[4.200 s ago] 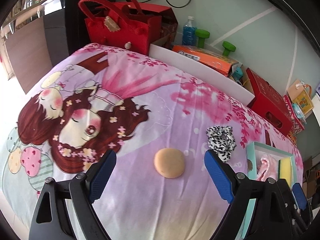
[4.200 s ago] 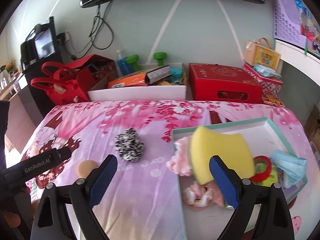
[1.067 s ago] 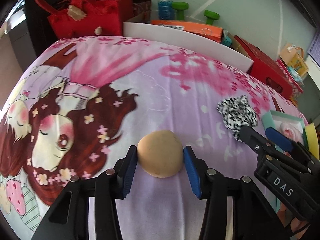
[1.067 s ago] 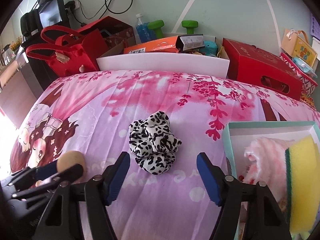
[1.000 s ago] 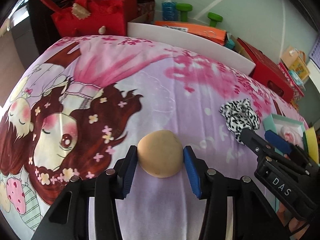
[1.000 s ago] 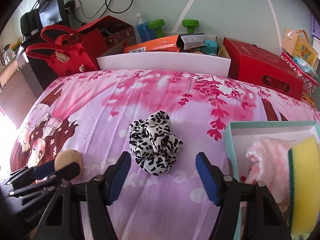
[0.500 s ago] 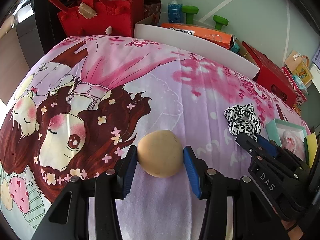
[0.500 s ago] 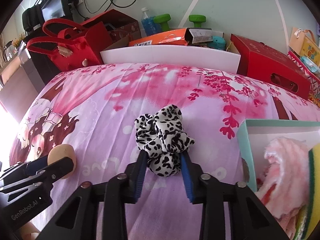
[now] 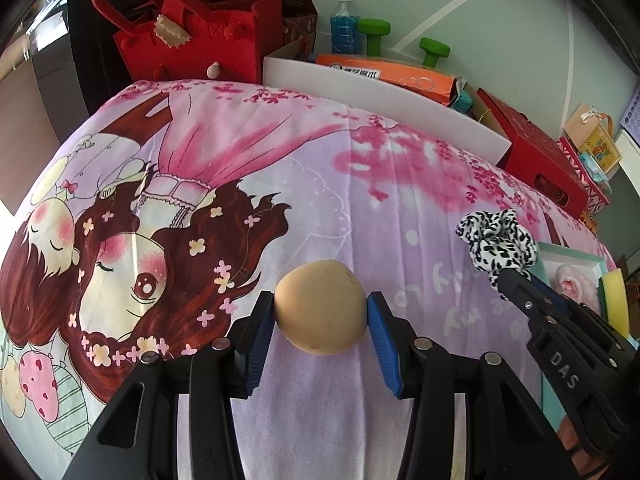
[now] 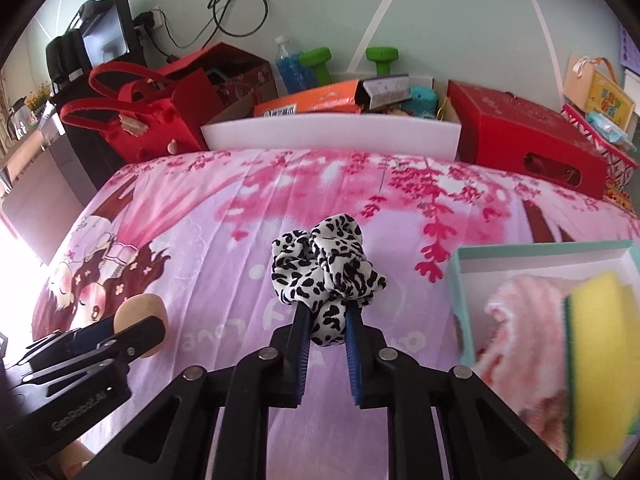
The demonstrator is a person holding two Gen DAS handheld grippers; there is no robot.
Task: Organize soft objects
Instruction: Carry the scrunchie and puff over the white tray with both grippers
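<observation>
My left gripper (image 9: 321,312) is shut on a round tan sponge puff (image 9: 320,307), held just over the pink cartoon bedsheet (image 9: 224,184). In the right wrist view the puff (image 10: 138,312) shows at the lower left. A black-and-white leopard scrunchie (image 10: 326,268) is pinched between the blue pads of my right gripper (image 10: 326,322), whose jaws are still closing; the scrunchie (image 9: 496,240) also shows at the right of the left wrist view. A teal-rimmed white box (image 10: 540,250) at the right holds a pink fluffy cloth (image 10: 520,320) and a yellow sponge (image 10: 600,340).
Behind the bed stand a red felt bag (image 9: 192,36), a white bin (image 10: 332,132) with an orange box, green dumbbells (image 10: 316,62) and a blue bottle, and a red carton (image 10: 524,136). Open sheet lies between the two grippers.
My right gripper's jaws have closed from wide apart onto the scrunchie and lifted it slightly. The left gripper has kept its hold on the puff without moving.
</observation>
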